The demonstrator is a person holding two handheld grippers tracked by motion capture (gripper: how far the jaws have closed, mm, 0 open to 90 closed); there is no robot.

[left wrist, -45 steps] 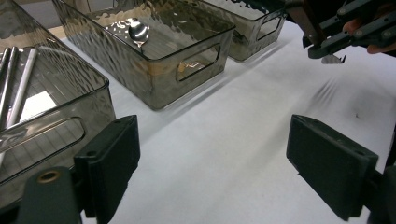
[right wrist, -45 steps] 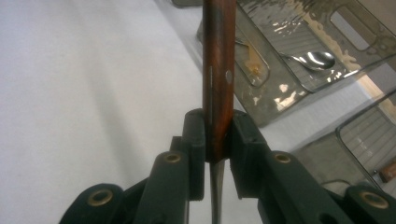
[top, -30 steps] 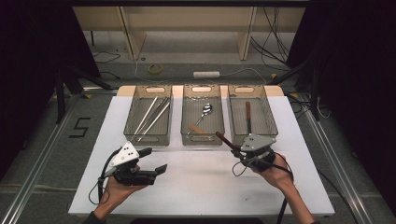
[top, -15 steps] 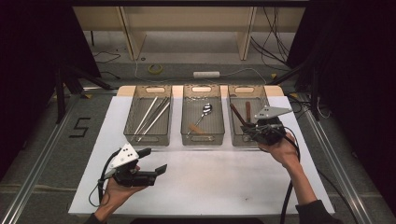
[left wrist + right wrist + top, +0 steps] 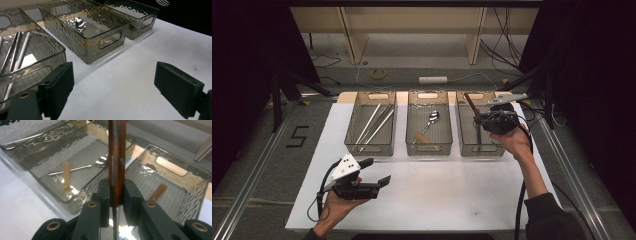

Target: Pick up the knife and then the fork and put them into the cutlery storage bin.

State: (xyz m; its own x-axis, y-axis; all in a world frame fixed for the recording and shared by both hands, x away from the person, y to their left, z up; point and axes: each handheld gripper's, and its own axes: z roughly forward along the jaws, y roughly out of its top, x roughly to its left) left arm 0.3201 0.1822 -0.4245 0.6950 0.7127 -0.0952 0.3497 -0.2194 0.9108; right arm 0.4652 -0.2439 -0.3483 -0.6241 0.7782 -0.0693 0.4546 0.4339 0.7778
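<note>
- The right gripper [image 5: 484, 120] hangs over the right-hand bin [image 5: 480, 148] of three smoked-plastic bins that stand in a row at the far side of the white counter [image 5: 452, 195].
- Its jaws are pinched tight on a wooden-handled knife [image 5: 116, 157]; in the right gripper view the brown handle with its metal strip and rivet rises straight up from between the black pads [image 5: 103, 192].
- From the high view the handle [image 5: 471, 103] slants up and away toward the far left corner of that bin, with the blade end pointing down inside it.
- A second wooden-handled piece [image 5: 158, 192] lies flat on the floor of the same bin.
- The middle bin [image 5: 428, 149] holds a spoon [image 5: 432, 119] and a small wooden piece [image 5: 419, 137]; the left bin [image 5: 371, 148] holds long metal rods [image 5: 374, 122].
- The left gripper [image 5: 374, 172] rests low over the near left of the counter, well apart from the bins, its jaws spread wide with nothing between them.
</note>
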